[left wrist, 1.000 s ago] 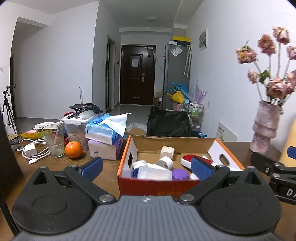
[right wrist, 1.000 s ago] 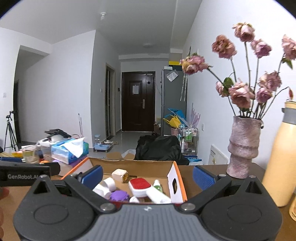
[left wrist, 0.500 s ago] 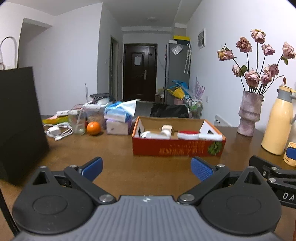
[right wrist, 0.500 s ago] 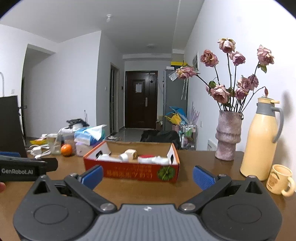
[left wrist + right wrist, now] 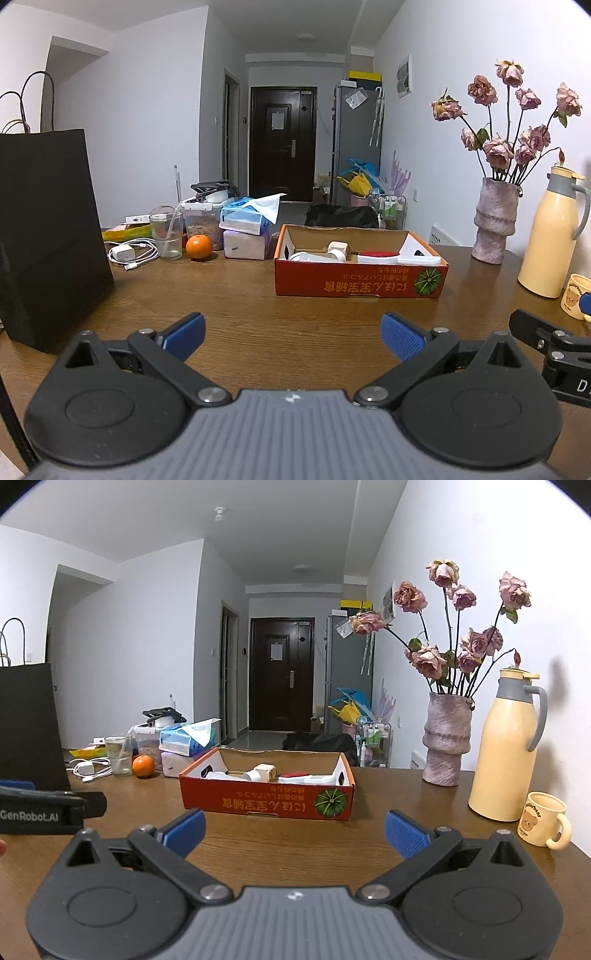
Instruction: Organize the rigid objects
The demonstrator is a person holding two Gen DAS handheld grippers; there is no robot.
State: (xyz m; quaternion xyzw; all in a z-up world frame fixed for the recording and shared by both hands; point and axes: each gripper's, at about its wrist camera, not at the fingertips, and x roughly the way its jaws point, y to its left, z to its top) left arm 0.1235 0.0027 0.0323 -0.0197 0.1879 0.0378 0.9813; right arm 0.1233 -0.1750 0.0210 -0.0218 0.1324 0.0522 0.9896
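Note:
An orange cardboard box [image 5: 360,284] [image 5: 266,799] stands on the brown table, holding several small white, red and beige objects [image 5: 336,253] [image 5: 264,772]. My left gripper [image 5: 293,336] hovers low over the table well in front of the box, open, with nothing between its blue pads. My right gripper [image 5: 295,830] is also open and empty, back from the box and slightly to its right. Each gripper's black body shows at the edge of the other's view.
A black paper bag [image 5: 44,229] stands at the left. Behind it lie a charger with cable [image 5: 129,253], a glass [image 5: 167,236], an orange [image 5: 199,247] and tissue packs [image 5: 245,229]. At the right are a flower vase [image 5: 445,738], a yellow thermos [image 5: 508,749] and a mug [image 5: 543,823].
Both grippers have pulled back from directly over the box to well in front of it, staying open and empty. The box contents look unchanged.

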